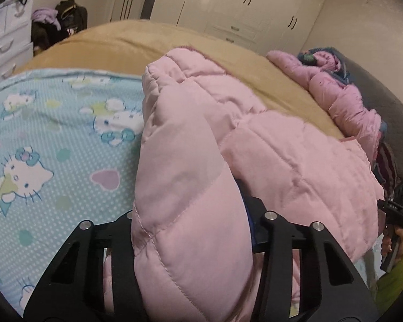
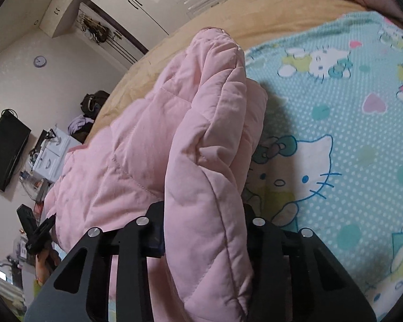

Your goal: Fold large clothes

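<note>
On the bed sheet (image 1: 53,139) | pink quilted jacket (image 1: 201,161) | left gripper (image 1: 193,230), right gripper (image 2: 204,230): jaws clamped on jacket folds

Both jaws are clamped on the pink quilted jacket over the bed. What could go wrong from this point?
1. The puffy jacket may slip from the left gripper or right gripper, since the padding compresses.
2. The two grips bunch thick folds, so the fold may land uneven on the cartoon-cat sheet.
</note>
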### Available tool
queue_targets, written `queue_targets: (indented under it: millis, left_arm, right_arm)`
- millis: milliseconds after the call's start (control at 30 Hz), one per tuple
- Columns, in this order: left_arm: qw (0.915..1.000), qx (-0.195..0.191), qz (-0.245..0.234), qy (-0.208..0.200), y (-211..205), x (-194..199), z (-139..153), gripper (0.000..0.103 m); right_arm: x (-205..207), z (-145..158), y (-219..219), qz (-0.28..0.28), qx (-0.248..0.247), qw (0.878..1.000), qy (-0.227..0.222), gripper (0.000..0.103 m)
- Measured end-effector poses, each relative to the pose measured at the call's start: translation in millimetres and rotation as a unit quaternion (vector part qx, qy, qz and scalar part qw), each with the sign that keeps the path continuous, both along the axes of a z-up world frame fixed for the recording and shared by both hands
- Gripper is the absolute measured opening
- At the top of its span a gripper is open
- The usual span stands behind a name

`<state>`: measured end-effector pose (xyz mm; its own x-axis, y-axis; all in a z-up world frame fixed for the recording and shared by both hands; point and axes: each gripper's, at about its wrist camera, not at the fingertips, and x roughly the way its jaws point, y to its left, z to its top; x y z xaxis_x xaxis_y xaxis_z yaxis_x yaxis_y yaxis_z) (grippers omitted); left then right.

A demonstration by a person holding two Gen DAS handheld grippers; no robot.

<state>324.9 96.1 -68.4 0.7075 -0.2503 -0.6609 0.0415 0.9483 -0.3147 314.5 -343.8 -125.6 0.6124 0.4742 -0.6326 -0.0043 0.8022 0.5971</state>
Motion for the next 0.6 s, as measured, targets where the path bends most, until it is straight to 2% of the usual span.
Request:
queue_targets:
  millis: [133,200,300,333,367,467,567,600]
  left_arm:
    - [0.9996,-0.017,-0.006,-0.019,-1,-10,23,0.032]
    - [0.9993,-0.011,-0.013,-0.033,-6,-16,37,0.032]
    - [0.9993,0.000,-0.013,-0.034,-11,-19,41,0.032]
    - [0.9990,-0.010,-0.022,-0.037,-12,-20,42,0.016]
    - [0.9989,-0.016,-0.026,-0.037,-14,-24,42,0.015]
    - [0.9986,0.016,-0.024,-0.044,-20,-27,44,0.015]
    - [0.9992,0.035,0.000,-0.020,-6,-18,29,0.017]
    - [0.9992,0.036,0.010,-0.012,1,-15,24,0.022]
  right_arm:
    - [-11,25,2,0.005,0.007,1.000,-0.023,0.032]
    - [-18,36,7,0.010,0.002,0.999,-0.030,0.032]
    - [-23,50,15,0.015,0.000,0.999,-0.035,0.031]
    - [-25,55,19,0.019,-0.003,0.999,-0.038,0.031]
    - [-28,60,23,0.025,-0.003,0.999,-0.044,0.031]
    - [-27,72,38,0.025,-0.034,0.998,-0.041,0.031]
    - [-19,58,29,0.006,-0.023,1.000,-0.013,0.031]
    - [-17,52,26,0.002,-0.023,1.000,-0.006,0.031]
